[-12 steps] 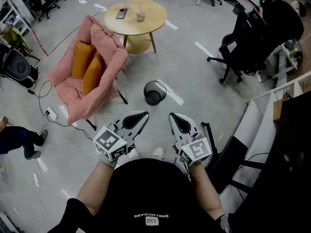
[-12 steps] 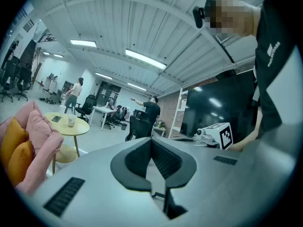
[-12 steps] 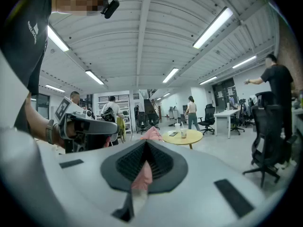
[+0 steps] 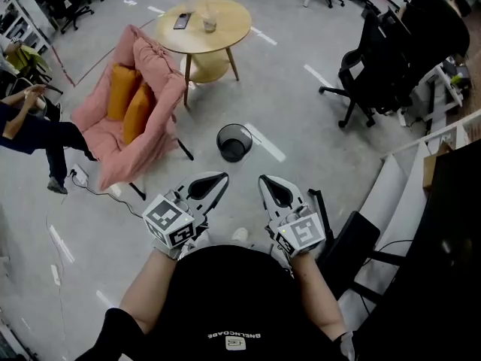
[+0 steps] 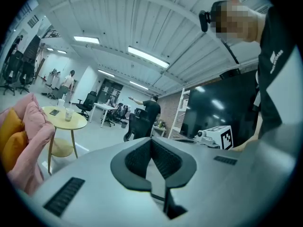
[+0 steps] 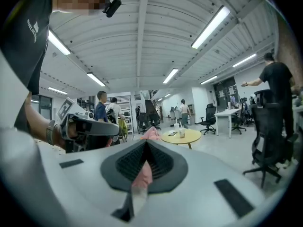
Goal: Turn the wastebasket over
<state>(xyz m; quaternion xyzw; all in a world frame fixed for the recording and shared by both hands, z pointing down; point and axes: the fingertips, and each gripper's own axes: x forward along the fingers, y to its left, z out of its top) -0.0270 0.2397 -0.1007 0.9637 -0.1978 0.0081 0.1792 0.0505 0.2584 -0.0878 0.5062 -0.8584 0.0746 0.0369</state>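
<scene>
Two closed, empty tools held before the person, wastebasket point(image 4: 234, 142) on the floor point(image 4: 301, 119) ahead.

The black wastebasket stands upright, mouth up, well apart from both tools and near the pink armchair point(image 4: 139, 107). The left tool point(image 4: 218, 180) and right tool point(image 4: 269, 184) each have their jaws pressed together with nothing between them. Farther off stands a round wooden bench point(image 4: 225, 28) bearing a cup point(image 4: 210, 23).
</scene>
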